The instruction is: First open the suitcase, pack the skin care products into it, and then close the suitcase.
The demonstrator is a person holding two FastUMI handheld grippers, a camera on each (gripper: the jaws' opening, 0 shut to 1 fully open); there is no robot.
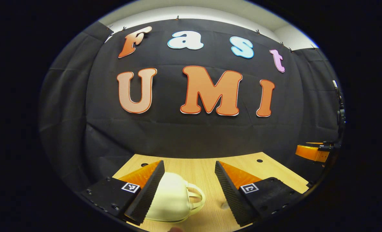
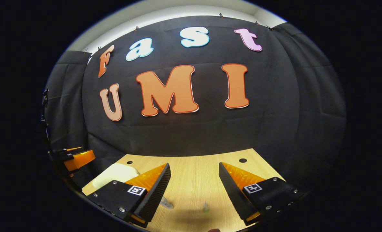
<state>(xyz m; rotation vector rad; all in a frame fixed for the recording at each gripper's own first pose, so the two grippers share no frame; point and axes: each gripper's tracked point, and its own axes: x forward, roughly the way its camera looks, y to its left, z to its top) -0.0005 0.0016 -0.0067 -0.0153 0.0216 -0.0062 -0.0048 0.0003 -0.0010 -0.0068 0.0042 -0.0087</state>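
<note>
A small cream suitcase [image 1: 171,199] lies shut on the wooden table [image 1: 197,167], its handle [image 1: 195,198] pointing right. My left gripper [image 1: 189,164] hangs open just above it, with the left finger [image 1: 146,193] over the case's left side and the handle in the gap. My right gripper [image 2: 195,165] is open over bare table and holds nothing. The suitcase [image 2: 113,174] shows behind its left finger. Two small clear items [image 2: 167,203] [image 2: 205,207] lie on the wood between its fingers, too small to identify.
The table's far edge [image 2: 191,154] meets the black cloth wall. Two round holes [image 2: 242,160] mark the far corners of the tabletop. The other gripper shows at the side of each view, the right one [image 1: 313,153] and the left one [image 2: 78,159].
</note>
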